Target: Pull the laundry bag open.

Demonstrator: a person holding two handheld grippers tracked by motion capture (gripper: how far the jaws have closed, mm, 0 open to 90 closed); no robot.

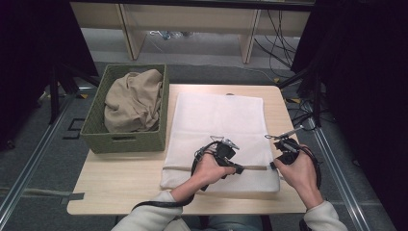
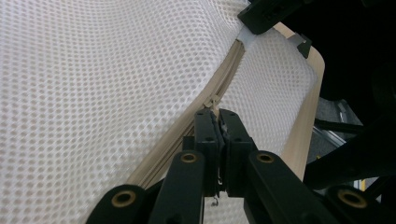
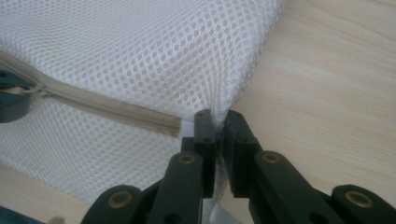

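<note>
My left gripper [image 2: 218,122] pinches the zip pull on the near part of the white mesh bag [image 1: 219,120], ready to slide it. My right gripper [image 3: 215,122] clamps the bag's right edge at the zip's [image 3: 107,108] end, I judge to keep it taut. Farther left, a green basket [image 1: 125,139] holds beige cloth [image 1: 133,100].
</note>
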